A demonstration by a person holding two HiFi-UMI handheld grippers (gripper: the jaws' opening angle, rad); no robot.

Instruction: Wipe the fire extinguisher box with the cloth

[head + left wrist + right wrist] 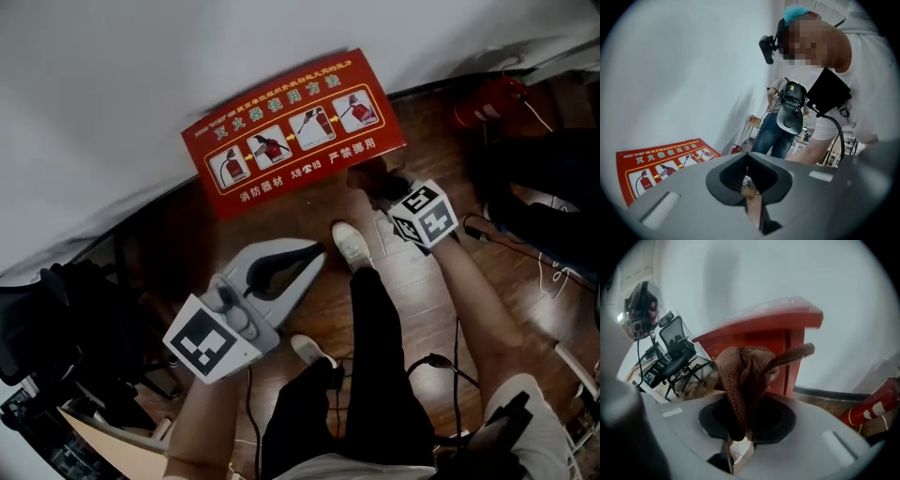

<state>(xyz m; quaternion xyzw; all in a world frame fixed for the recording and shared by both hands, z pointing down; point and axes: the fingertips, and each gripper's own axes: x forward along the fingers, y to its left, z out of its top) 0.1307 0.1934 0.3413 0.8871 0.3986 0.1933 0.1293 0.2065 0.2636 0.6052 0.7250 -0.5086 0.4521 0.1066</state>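
Observation:
The fire extinguisher box is red with white instruction pictures on its top and stands against the white wall. My right gripper is shut on a brown cloth, which sits at the box's front right edge. In the right gripper view the cloth bunches out of the jaws just in front of the red box. My left gripper hangs lower left, away from the box, jaws together and empty. In the left gripper view the box lies at the left beyond that gripper.
A red fire extinguisher lies on the wooden floor at the right, also visible in the right gripper view as the extinguisher. Cables trail on the right. A black office chair stands left. Another person in jeans stands behind.

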